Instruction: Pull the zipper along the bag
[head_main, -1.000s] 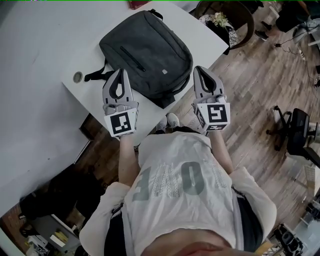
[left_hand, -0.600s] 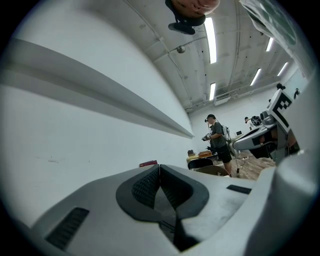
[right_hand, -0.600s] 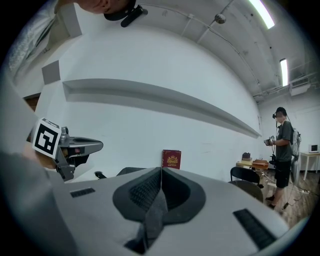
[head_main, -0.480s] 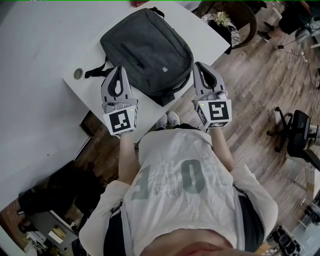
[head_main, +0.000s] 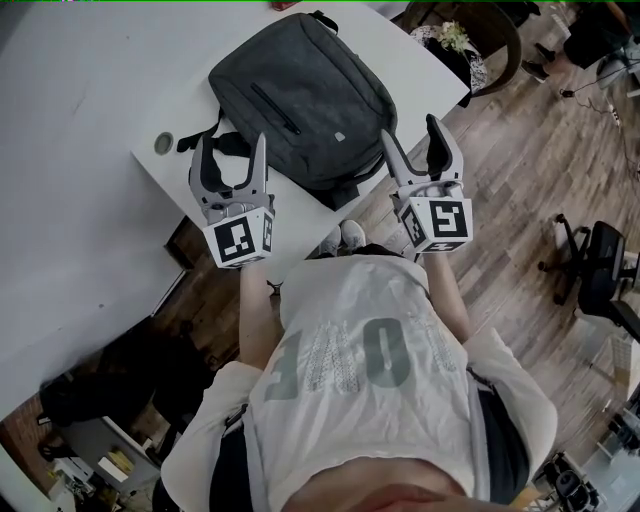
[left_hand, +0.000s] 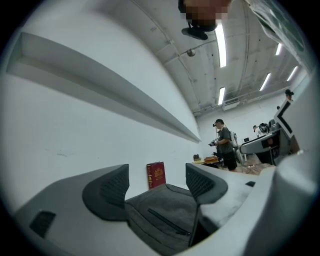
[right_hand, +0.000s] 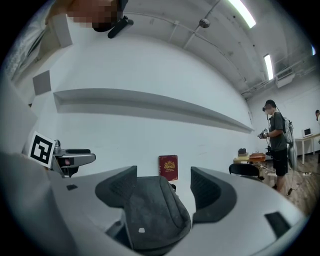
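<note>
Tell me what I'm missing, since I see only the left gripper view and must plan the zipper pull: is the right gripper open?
Observer: Yes. The right gripper has just been opening its jaws; nothing is pressed between them, and the bag lies just ahead.
Operator: Anything on the table beside the bag?
Observer: A round cable hole in the table, next to the bag's strap.
Operator: Any mark on the bag's front?
Observer: A small pale tag toward its near end.

right hand-held gripper (right_hand: 162, 176): jaws just opened, nothing between | bag (right_hand: 152, 212) ahead
</note>
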